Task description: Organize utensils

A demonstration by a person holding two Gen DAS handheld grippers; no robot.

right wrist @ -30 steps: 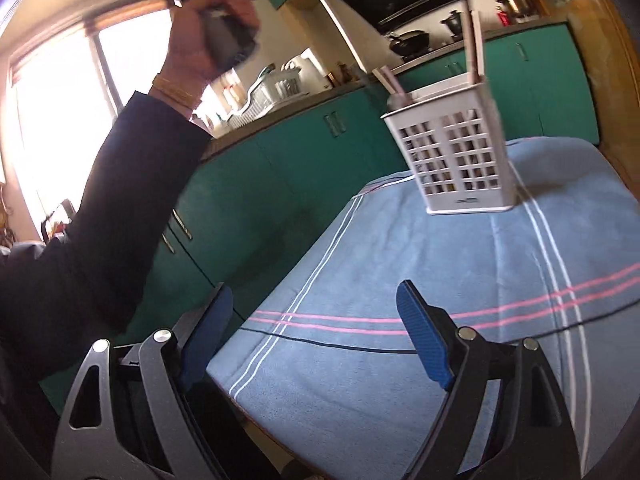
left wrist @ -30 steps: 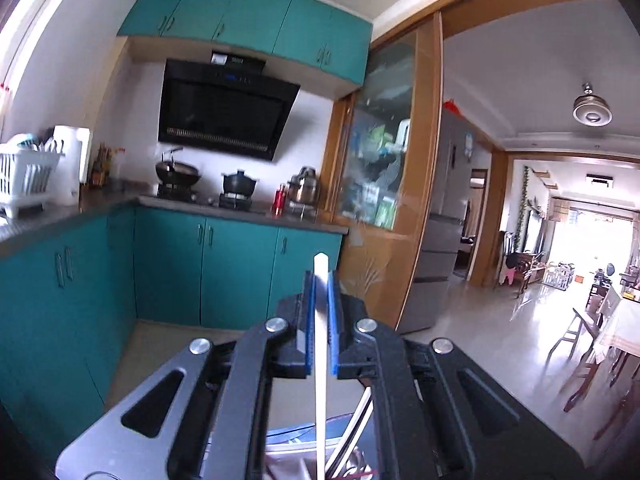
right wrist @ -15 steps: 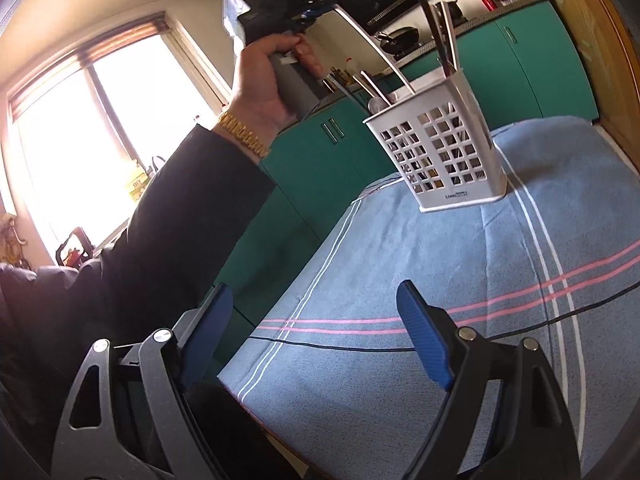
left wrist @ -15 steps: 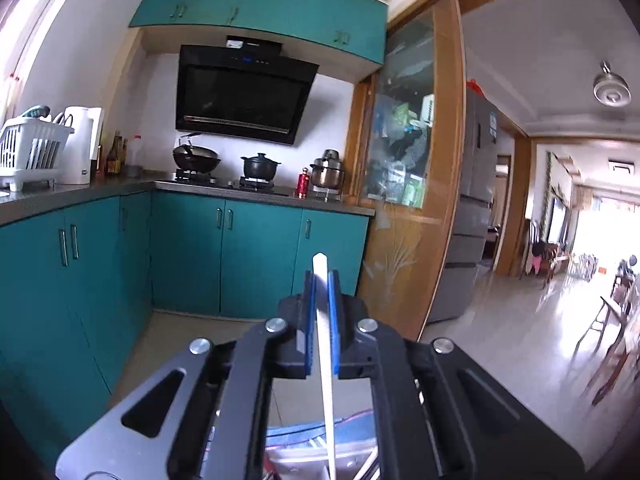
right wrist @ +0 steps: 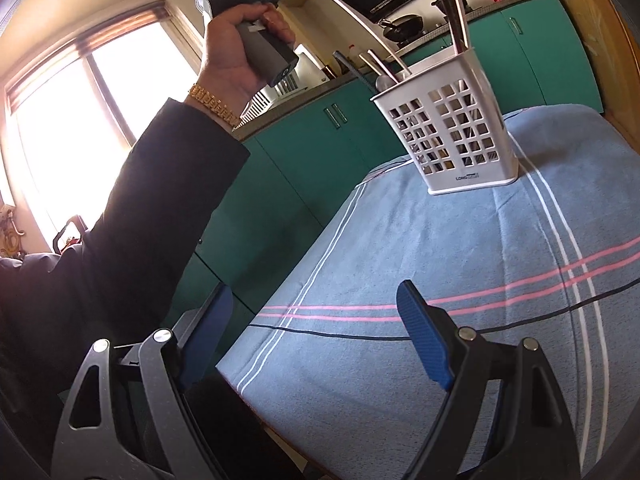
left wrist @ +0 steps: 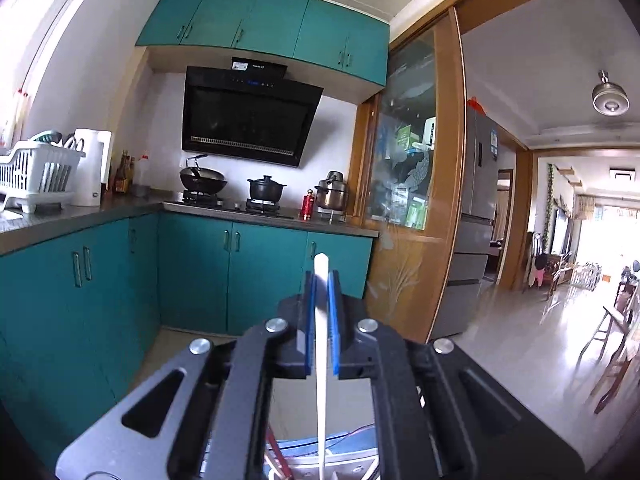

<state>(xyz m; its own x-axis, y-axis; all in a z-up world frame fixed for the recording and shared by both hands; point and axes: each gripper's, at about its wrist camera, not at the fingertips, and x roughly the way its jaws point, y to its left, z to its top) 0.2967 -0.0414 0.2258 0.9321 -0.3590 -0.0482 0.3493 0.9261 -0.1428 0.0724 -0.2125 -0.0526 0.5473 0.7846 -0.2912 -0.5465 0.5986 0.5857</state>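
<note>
Looking along the left claw (left wrist: 321, 320), we see its blue pads clamped on a slim white utensil handle (left wrist: 321, 360); the utensil's lower end is out of sight. Only the right wrist view shows the right claw (right wrist: 308, 336) standing wide apart over the striped tabletop cloth (right wrist: 400, 260), and farther off the white utensil caddy (right wrist: 448, 128), its label partly readable as "LONG".

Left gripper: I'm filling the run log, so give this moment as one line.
left gripper: shut on white utensil | above holder | right gripper: open, empty | cloth: bare
</note>
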